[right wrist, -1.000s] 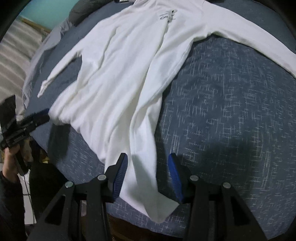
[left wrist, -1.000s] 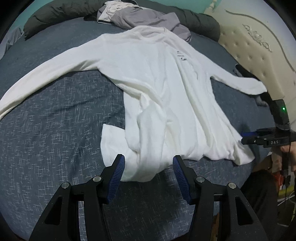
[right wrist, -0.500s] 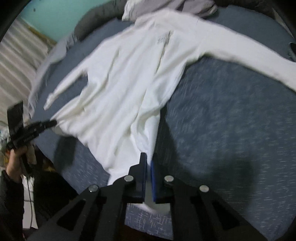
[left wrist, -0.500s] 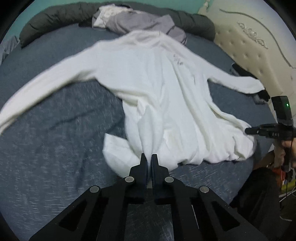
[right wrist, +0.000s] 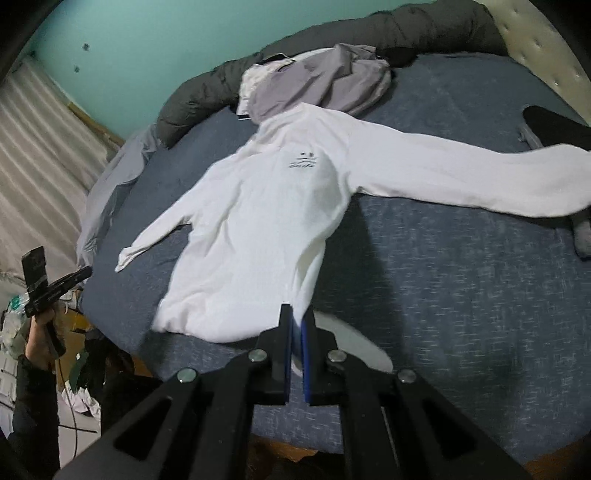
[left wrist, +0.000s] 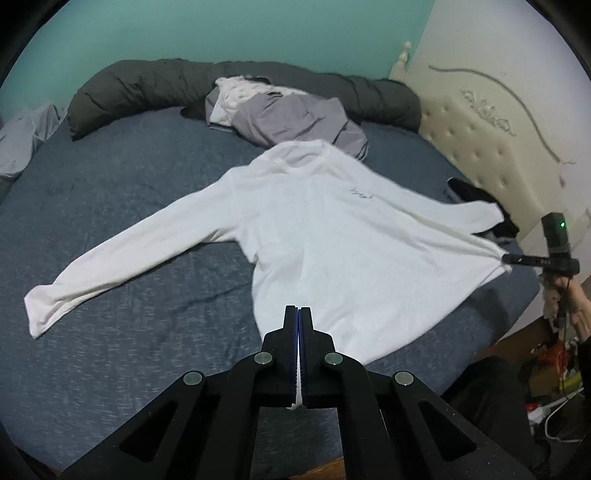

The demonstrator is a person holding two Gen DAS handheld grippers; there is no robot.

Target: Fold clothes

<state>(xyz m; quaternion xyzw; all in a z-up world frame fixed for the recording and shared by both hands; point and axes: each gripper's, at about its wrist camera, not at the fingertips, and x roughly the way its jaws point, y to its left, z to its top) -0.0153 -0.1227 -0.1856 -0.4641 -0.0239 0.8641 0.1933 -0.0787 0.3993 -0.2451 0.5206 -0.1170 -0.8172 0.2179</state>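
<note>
A white long-sleeve shirt (left wrist: 332, 236) lies face up on a bed with a dark blue sheet (left wrist: 122, 192), its sleeves spread out to both sides and its neck pointing to the far end. The left gripper (left wrist: 299, 314) is pinched tight on the bottom edge of the shirt at one corner, and a bit of white cloth shows between its blue pads. The right gripper (right wrist: 297, 314) is pinched on the bottom edge at the other corner, with white cloth between its pads too. The bottom edge is pulled tight between the two grippers and the near part of the shirt looks lifted off the sheet. A small dark print (right wrist: 303, 161) sits on the chest. Past the neck lies a gray piece of clothing (left wrist: 288, 118), bunched up and touching the shirt. Behind that, a long dark blanket roll (left wrist: 155, 88) runs along the green wall (left wrist: 221, 33). A cream padded headboard (left wrist: 491, 147) stands at the side
</note>
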